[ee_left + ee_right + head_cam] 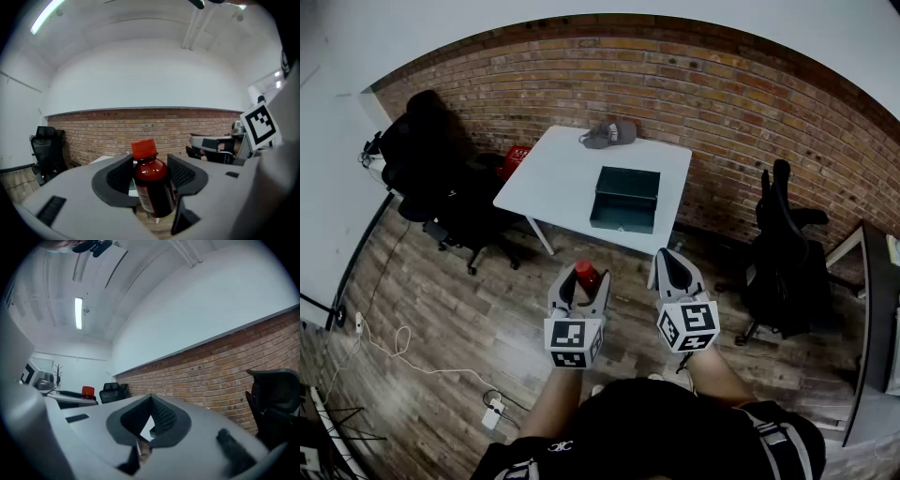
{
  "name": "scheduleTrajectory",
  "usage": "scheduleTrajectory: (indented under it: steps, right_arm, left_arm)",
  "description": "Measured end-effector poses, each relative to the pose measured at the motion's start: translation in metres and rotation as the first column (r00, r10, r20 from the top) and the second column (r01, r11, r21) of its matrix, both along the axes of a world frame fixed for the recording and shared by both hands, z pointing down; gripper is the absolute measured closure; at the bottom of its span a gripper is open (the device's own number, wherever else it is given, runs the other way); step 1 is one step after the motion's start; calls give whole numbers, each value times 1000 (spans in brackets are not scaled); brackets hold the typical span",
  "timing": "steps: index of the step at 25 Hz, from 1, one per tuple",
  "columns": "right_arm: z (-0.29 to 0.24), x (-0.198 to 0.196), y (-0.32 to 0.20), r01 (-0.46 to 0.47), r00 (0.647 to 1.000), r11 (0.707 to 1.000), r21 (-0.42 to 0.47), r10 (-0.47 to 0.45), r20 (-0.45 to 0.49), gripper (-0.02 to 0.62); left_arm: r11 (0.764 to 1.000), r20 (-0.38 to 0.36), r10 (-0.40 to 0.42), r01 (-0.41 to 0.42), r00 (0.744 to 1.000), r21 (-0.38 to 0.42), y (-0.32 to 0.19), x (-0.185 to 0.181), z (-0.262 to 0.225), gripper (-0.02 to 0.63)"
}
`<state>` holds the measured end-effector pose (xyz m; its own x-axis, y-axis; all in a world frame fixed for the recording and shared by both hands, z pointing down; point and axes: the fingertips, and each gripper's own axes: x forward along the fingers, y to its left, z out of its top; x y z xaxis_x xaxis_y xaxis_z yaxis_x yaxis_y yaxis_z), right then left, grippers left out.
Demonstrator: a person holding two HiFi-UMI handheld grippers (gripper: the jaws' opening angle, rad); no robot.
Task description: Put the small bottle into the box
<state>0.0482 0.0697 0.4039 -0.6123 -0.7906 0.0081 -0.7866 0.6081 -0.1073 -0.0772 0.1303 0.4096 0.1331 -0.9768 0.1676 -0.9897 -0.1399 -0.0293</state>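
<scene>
My left gripper (581, 287) is shut on a small dark-red bottle (152, 185) with an orange-red cap (585, 273); both pads press its sides and it stands upright between them. I hold it in the air over the wooden floor, short of the white table (553, 178). On that table lies the dark green box (625, 199), open, with its lid standing up behind. My right gripper (675, 270) is level with the left one, shut, with nothing between its tips. In the right gripper view the jaws (149, 420) meet at the tip and the bottle's cap (87, 391) shows at the far left.
A grey cap (610, 134) lies at the table's far edge by the brick wall. Black office chairs stand to the left (441, 178) and right (783, 253). A red crate (516, 159) sits beside the table. A white cable and power strip (493, 412) lie on the floor.
</scene>
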Motion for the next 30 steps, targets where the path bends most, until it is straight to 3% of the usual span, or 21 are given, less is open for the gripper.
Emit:
scheduleTrajectory:
  steps: [17,30]
  right_arm:
    - [-6,-7,8,46,997,999,-5,-45,66,569]
    - [1,38,-6,130,988,992,6,-130,79,569]
  left_arm:
    - [1000,17,12,-12,1000,-4,0,1,-2,371]
    - [1000,16,-14,14,1000,0,-14,63,4,371]
